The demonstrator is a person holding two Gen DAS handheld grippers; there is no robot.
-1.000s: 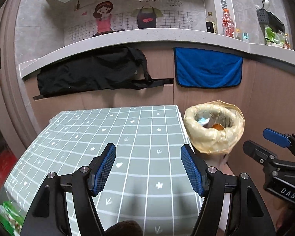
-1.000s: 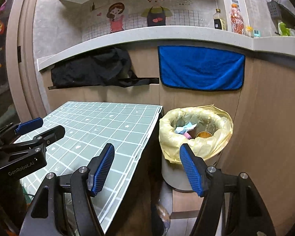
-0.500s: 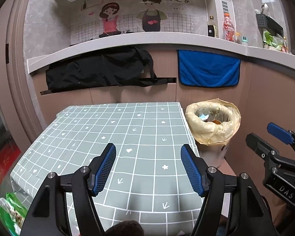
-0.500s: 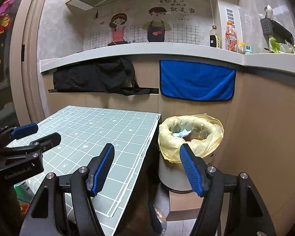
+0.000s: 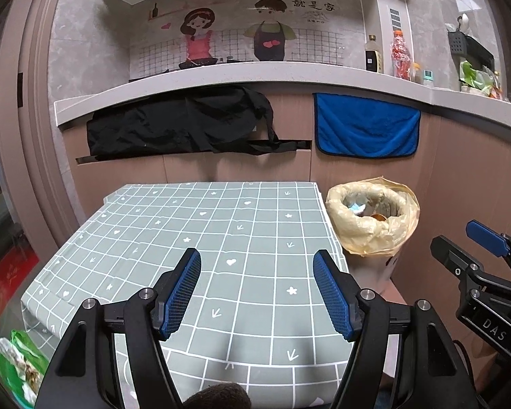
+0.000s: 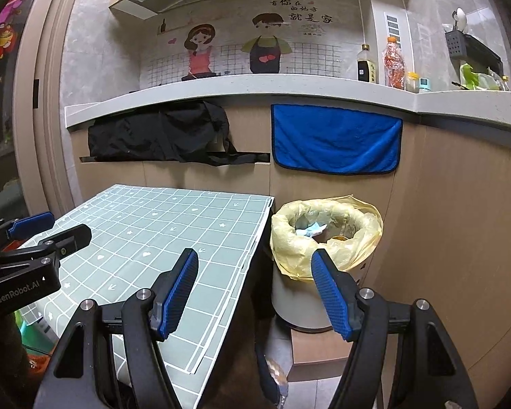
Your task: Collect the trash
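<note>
Left wrist view shows the left gripper (image 5: pixel 257 293) with its two fingers spread wide and holding nothing; each carries one blue pad (image 5: pixel 182 294) with a fine cross-hatched rubber texture, set on a black angular arm with round silver bolts. Under them lies the table (image 5: pixel 201 235), covered in a smooth grey-green cloth with a white grid and small hearts, stars and arrows. Right wrist view shows the right gripper (image 6: pixel 255 293) likewise gaping and bare, hovering over the table's right edge. Just right of the table stands one round trash bin (image 6: pixel 298 306) with a pale smooth wall, lined with a crinkled, translucent yellow bag (image 6: pixel 325 238); crumpled blue-white paper (image 6: pixel 311 230) and something orange sit inside. On the far wooden cabinet front hang one plush blue towel (image 6: pixel 335 141) and one limp black cloth (image 6: pixel 160 136). Two bottles (image 6: pixel 366 63) stand on the pale stone counter above.
</note>
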